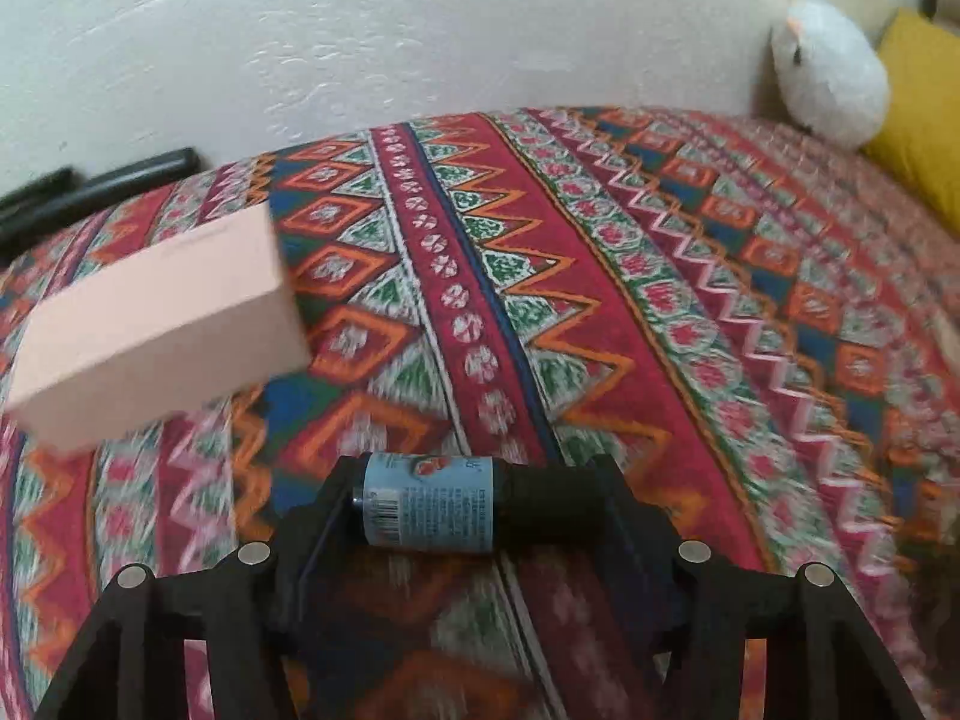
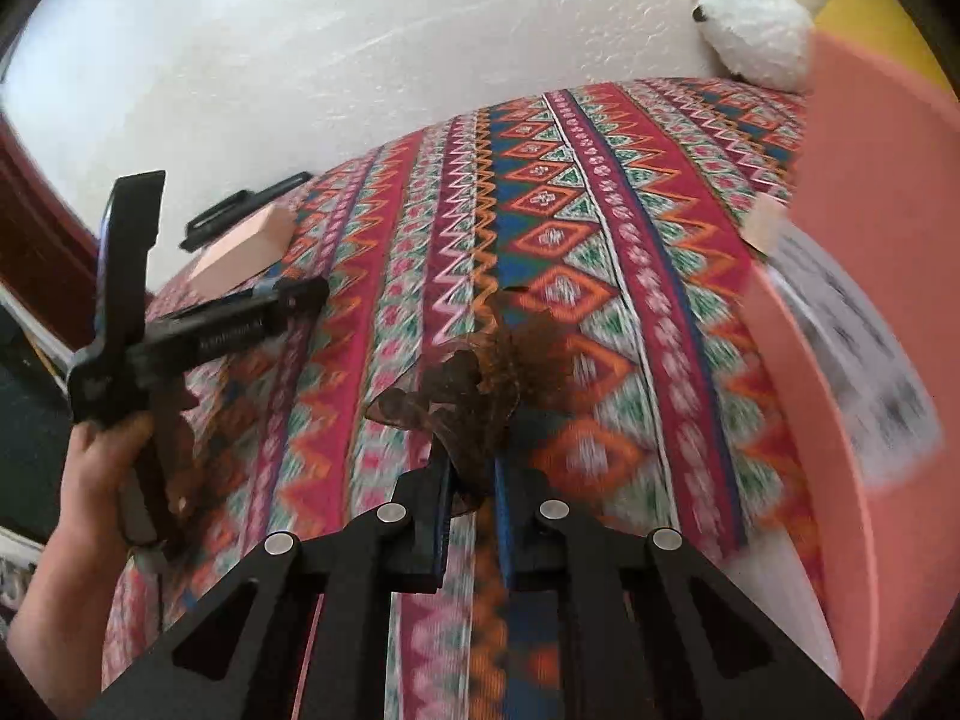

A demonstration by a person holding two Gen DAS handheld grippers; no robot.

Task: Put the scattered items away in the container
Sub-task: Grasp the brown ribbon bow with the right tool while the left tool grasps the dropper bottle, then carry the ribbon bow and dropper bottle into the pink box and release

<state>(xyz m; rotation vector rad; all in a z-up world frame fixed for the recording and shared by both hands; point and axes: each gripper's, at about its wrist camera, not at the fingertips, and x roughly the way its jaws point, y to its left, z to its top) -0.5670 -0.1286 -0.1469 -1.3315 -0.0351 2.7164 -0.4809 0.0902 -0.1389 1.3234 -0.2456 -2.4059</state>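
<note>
Left gripper (image 1: pixel 474 495) pinches a small dark bottle with a pale blue label (image 1: pixel 429 501) crosswise between its fingers, above the patterned red bedspread (image 1: pixel 600 276); pale pink box (image 1: pixel 162 324) sits ahead-left. Right gripper (image 2: pixel 471 489) is pressed nearly together on a brown tortoiseshell hair claw (image 2: pixel 462 402), with the large pink container (image 2: pixel 870 276) close on its right.

Bright, even daylight; both fisheye views bend at the edges and smear with motion blur, foreground especially.
</note>
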